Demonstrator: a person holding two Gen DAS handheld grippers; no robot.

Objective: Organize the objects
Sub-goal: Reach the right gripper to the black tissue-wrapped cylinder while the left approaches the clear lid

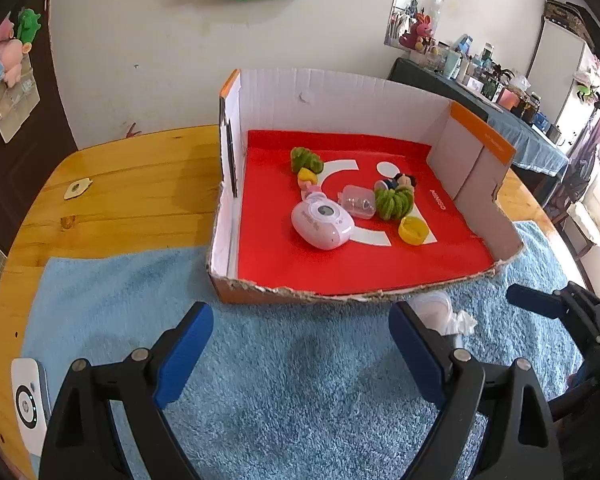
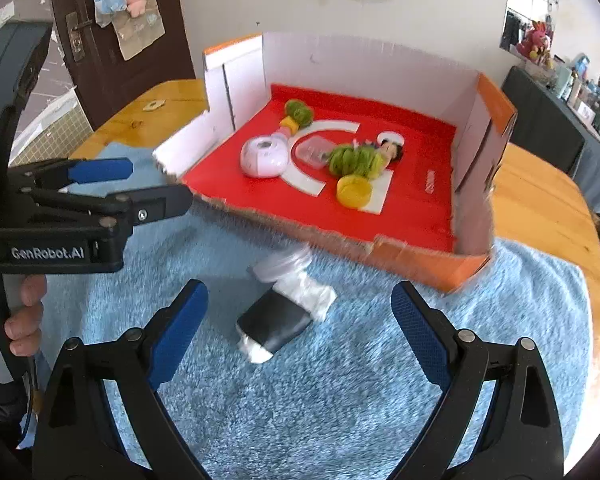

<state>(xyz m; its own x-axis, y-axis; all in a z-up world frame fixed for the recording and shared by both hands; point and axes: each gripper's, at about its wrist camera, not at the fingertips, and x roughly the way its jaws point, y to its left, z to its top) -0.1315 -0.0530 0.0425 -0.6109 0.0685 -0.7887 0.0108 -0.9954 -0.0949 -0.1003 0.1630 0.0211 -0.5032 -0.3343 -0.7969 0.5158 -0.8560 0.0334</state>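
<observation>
A cardboard box (image 1: 480, 232) (image 2: 412, 268) with a red floor stands on the blue towel (image 1: 280, 380) (image 2: 340, 380). In it lie a pink round device (image 1: 322, 222) (image 2: 264, 156), a clear small case (image 1: 357, 201) (image 2: 314, 150), a doll in green yarn (image 1: 394, 198) (image 2: 360, 160), a yellow cap (image 1: 412, 230) (image 2: 354, 191) and a green yarn ball (image 1: 306, 160) (image 2: 299, 112). A plastic-wrapped black and white object (image 2: 280, 312) (image 1: 444, 316) lies on the towel before the box. My left gripper (image 1: 300, 352) (image 2: 140, 186) is open and empty. My right gripper (image 2: 300, 340) is open, just short of the wrapped object.
A wooden table (image 1: 120, 184) (image 2: 540, 200) carries the towel. A white remote-like device (image 1: 30, 400) lies at its left edge. A small sticker (image 1: 77, 188) is on the wood. A cluttered sideboard (image 1: 500, 96) stands at the back right.
</observation>
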